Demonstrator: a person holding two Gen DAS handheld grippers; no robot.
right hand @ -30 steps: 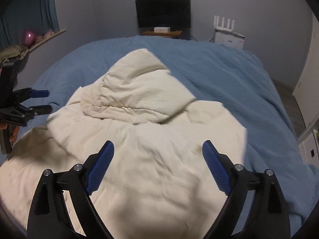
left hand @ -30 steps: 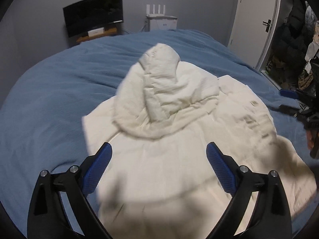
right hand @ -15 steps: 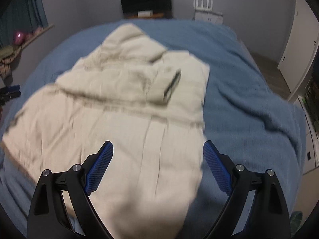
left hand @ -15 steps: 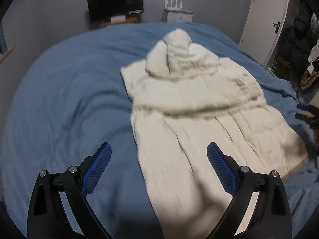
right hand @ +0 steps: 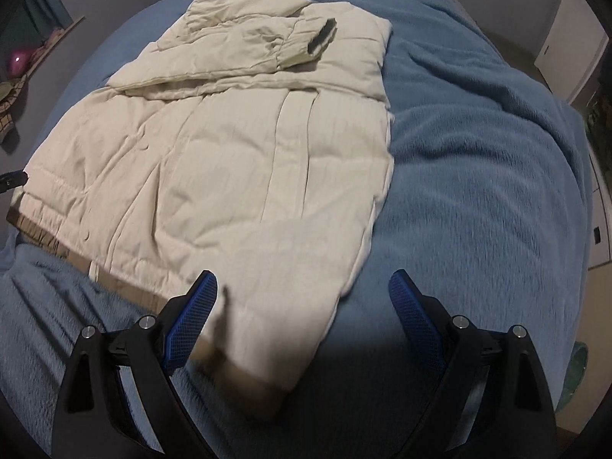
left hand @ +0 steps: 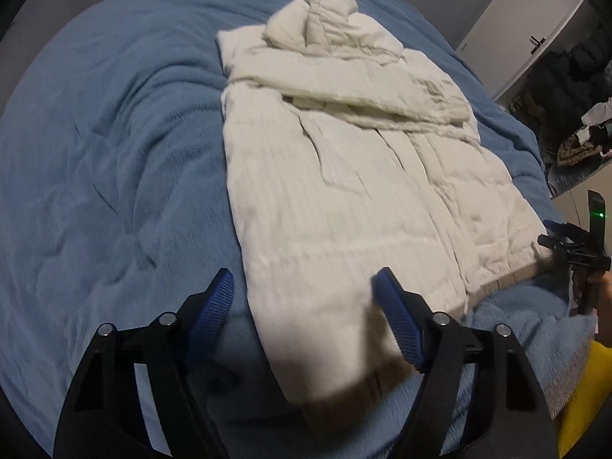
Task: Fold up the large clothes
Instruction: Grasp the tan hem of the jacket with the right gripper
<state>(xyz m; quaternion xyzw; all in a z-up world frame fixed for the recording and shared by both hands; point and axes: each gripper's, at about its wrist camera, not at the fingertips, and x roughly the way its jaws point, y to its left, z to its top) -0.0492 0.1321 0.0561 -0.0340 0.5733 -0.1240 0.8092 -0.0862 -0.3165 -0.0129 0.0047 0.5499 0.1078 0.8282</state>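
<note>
**Both tools over jacket hem**

Left tool [left hand: 304,290] unclenched, jaws just been narrowing, straddling the left hem corner of the cream hooded puffer jacket [left hand: 344,176], pads not pressing it. Jacket lies flat on blue bed blanket [left hand: 114,153], hood at far end, sleeve folded across chest. Right tool [right hand: 302,292] released, spread over jacket's right hem corner.

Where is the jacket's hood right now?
The hood is at the far end of the white jacket, near the top of both wrist views, lying on the blue blanket with a sleeve folded just below it.
</note>
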